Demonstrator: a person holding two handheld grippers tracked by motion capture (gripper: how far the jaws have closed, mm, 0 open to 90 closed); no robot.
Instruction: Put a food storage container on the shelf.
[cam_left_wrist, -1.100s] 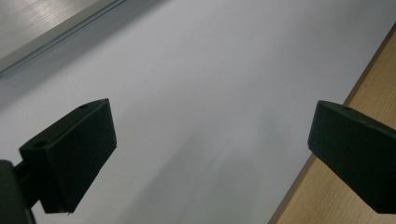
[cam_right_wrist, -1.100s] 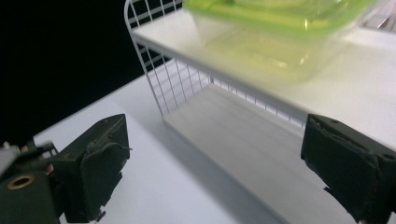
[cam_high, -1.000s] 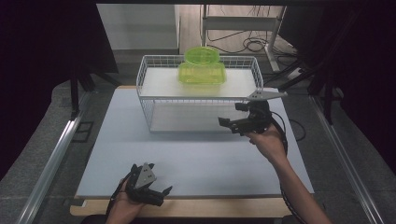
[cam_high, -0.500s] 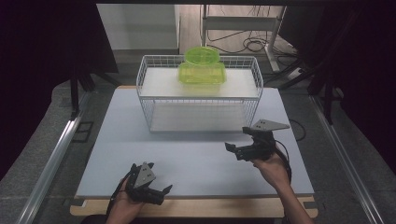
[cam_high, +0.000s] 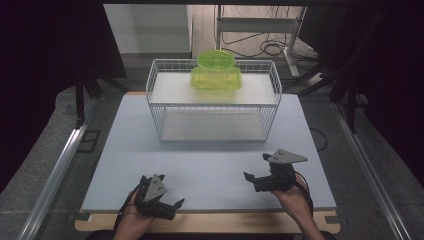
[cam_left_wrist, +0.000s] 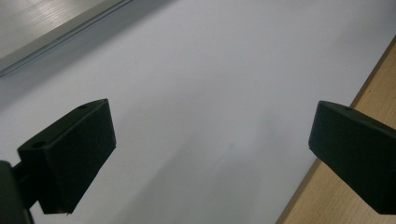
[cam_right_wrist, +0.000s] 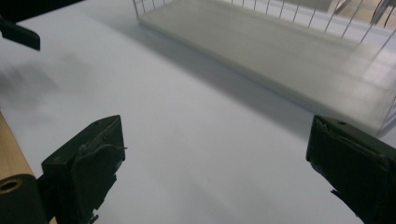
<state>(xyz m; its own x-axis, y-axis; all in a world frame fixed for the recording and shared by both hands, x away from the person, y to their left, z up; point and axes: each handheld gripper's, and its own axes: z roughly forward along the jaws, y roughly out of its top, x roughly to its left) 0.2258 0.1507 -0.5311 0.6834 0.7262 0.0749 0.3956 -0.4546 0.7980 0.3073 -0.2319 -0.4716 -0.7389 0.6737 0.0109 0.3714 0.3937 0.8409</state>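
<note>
The green container sits on the upper shelf of the white wire basket, at the basket's far side, near the far edge of the table. It appears to be two translucent pieces stacked — a round one on a squarer one. We judge the placement step complete: the container rests unsupported in the basket, well apart from both tools.

The right tool hovers near the table's near right corner, jaws spread and empty. The left tool sits at the near edge toward the left corner, jaws likewise spread, holding nothing. We judge that little remains beyond parking the tools.

No brand, label or writing is legible on the container, basket or table — none can be reported.
</note>
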